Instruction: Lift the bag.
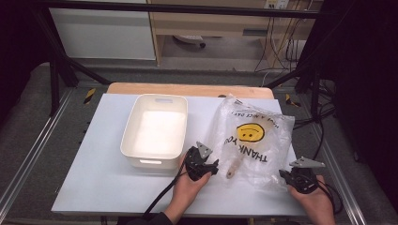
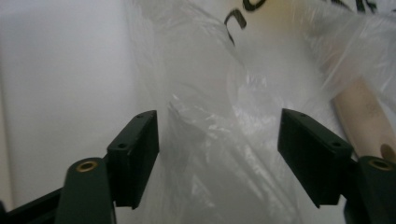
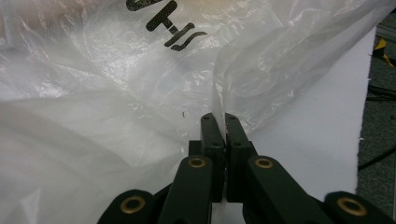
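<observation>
A clear plastic bag [image 1: 253, 136] with a yellow smiley face and black lettering lies on the right half of the white table. A wooden handle [image 1: 233, 166] lies inside it near its left edge. My left gripper [image 1: 212, 167] is at that left edge, and its jaws stand open around a crumpled fold of the bag [image 2: 210, 121] without pressing it. The wooden handle [image 2: 362, 119] shows through the plastic just past the right jaw of the left gripper [image 2: 218, 135]. My right gripper [image 1: 287, 176] is at the bag's near right corner. Its jaws [image 3: 219, 122] are shut on the thin edge of the bag [image 3: 140, 93].
A white rectangular bin [image 1: 155, 159] stands empty left of the bag, close to my left hand. The white table surface [image 1: 94, 178] has free room at the front left. Metal rails, cables and dark floor surround the table [image 3: 322, 140].
</observation>
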{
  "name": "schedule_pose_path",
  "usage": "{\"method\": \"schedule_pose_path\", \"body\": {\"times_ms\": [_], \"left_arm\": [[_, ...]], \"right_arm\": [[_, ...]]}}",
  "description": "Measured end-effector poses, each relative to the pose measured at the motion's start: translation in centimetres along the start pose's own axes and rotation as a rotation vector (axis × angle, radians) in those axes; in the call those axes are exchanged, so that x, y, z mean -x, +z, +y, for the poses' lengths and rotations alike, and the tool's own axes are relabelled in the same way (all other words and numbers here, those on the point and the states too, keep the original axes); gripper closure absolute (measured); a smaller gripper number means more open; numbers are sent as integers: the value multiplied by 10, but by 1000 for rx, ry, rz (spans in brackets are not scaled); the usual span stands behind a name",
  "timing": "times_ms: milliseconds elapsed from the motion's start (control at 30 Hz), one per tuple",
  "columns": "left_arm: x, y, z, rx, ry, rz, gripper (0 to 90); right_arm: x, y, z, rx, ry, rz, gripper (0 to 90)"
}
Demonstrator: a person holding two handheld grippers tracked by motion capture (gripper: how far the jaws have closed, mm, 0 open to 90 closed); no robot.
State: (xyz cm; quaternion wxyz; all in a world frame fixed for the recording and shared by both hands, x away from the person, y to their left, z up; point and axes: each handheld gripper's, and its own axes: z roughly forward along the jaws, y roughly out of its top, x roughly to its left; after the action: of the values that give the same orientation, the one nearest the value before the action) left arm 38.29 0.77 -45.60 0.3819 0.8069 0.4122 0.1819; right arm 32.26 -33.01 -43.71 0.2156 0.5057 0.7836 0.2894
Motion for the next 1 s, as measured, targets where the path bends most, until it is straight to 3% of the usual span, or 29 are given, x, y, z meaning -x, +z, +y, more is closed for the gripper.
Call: {"method": "schedule_pose_path", "body": {"times_ms": [133,233,333,433,533,700,867,933,1000], "left_arm": [[-2,3,-2,-15,12,34,451],[-4,2,-1,-8,-3,15,618],[-4,2,-1,-3,-10,-10,720],[-4,3,-1,-3,-11,-24,800],[-5,3,-1,-6,-12,-31,838],[-7,3,-1,-6,-15,-40,859],[-7,4,-1,-3,-17,-38,862],[-7,3,-1,-4,-16,-38,872],[-6,4,-1,1,-21,-40,877]], "right_arm": [[-4,1,0,-5,-4,18,900],[-6,3,0,-5,-4,34,900],[-7,4,0,-8,-5,49,876],[-7,4,0,3,12,70,737],[-7,2,0,18,19,76,536],[-7,2,-4,7,20,37,225],[-4,7,-11,-22,55,31,92],[-4,10,-13,-31,47,35,74],[-6,10,-13,-31,50,27,110]]}}
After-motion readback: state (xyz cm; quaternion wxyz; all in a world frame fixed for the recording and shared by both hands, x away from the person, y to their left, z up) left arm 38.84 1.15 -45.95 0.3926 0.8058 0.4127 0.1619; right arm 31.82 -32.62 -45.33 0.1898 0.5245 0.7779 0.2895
